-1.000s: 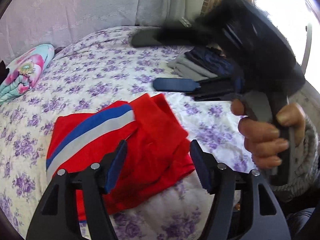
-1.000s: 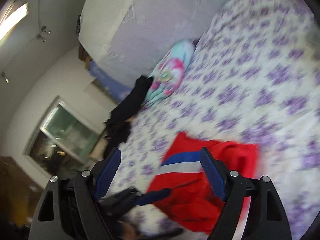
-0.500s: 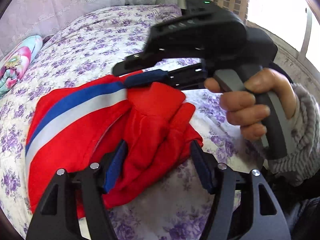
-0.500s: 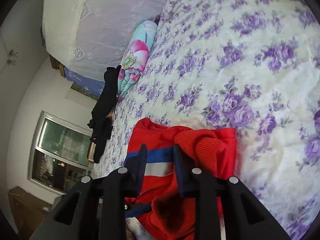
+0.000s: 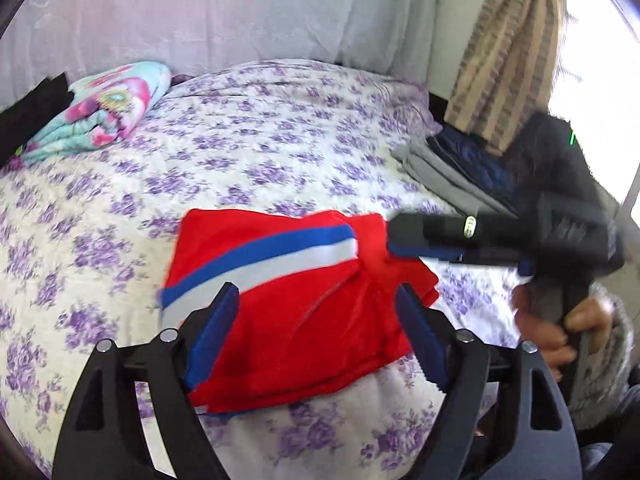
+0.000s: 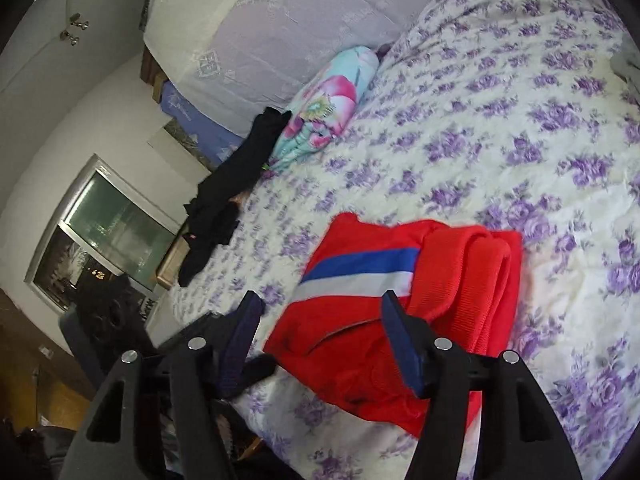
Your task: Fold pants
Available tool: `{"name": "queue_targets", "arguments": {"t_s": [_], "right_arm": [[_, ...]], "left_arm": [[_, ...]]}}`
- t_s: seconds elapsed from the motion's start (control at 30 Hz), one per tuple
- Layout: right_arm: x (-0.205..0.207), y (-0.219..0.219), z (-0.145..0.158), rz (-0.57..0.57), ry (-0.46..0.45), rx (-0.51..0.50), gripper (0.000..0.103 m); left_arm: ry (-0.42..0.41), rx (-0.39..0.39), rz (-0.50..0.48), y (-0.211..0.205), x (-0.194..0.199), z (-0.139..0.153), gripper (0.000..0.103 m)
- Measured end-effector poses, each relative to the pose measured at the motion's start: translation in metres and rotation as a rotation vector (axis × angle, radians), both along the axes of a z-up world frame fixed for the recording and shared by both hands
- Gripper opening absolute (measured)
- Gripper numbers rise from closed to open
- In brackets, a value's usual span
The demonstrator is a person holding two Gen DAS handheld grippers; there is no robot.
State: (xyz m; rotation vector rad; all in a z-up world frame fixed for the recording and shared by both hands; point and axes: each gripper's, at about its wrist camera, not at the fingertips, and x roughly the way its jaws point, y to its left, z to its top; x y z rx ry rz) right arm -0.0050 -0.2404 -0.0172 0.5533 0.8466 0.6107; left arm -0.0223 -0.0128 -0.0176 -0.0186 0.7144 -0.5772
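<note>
Red pants [image 5: 288, 312] with a blue and white stripe lie folded on the flowered bed sheet [image 5: 280, 140]. My left gripper [image 5: 316, 300] hovers over their near edge. Its jaws are opening, and the cloth shows between them with no pad pressing on it. The right gripper [image 5: 416, 238], held by a hand [image 5: 560, 320], reaches in from the right with its tips at the pants' ribbed end. In the right wrist view the right gripper [image 6: 320, 304] is opening over the pants' [image 6: 440, 280] left edge, and its pads are clear of the cloth.
A rolled flowered blanket [image 5: 104, 120] lies at the head of the bed, with a black garment [image 6: 232, 184] beside it at the bed's edge. Folded grey and dark blue clothes [image 5: 460, 160] are stacked at the far right, below a striped curtain [image 5: 508, 52].
The right gripper, nearly shut over the ribbed end half a second ago, has opened and pulled back to the right. The left gripper has drawn back and spread wider. The pants lie flatter.
</note>
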Motion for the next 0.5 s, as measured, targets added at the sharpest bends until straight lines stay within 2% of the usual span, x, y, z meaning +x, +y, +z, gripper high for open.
{"name": "queue_targets", "arguments": {"t_s": [0.07, 0.13, 0.23, 0.27, 0.33, 0.4, 0.43, 0.5], "right_arm": [[0.004, -0.002, -0.015, -0.025, 0.061, -0.040, 0.063], [0.002, -0.007, -0.029, -0.030, 0.095, -0.041, 0.062], [-0.012, -0.015, -0.034, -0.041, 0.075, -0.088, 0.057], [-0.015, -0.017, -0.035, -0.047, 0.072, -0.106, 0.056], [-0.019, -0.018, -0.035, -0.055, 0.060, -0.143, 0.052], [-0.023, -0.019, -0.031, -0.066, 0.046, -0.193, 0.051], [-0.026, -0.018, -0.027, -0.080, 0.034, -0.227, 0.055], [-0.035, -0.015, -0.015, -0.158, -0.018, -0.363, 0.062]], "left_arm": [[-0.006, 0.040, 0.084, 0.009, 0.008, -0.001, 0.079], [0.031, 0.066, 0.164, 0.018, 0.024, -0.005, 0.079], [0.098, 0.076, 0.235, 0.025, 0.042, -0.015, 0.078], [0.100, 0.112, 0.245, 0.022, 0.047, -0.019, 0.078], [0.055, 0.221, 0.271, 0.008, 0.049, -0.029, 0.078], [0.022, 0.298, 0.272, -0.001, 0.045, -0.041, 0.079], [0.010, 0.322, 0.273, -0.004, 0.044, -0.044, 0.079], [-0.037, 0.351, 0.296, -0.006, 0.035, -0.044, 0.079]]}}
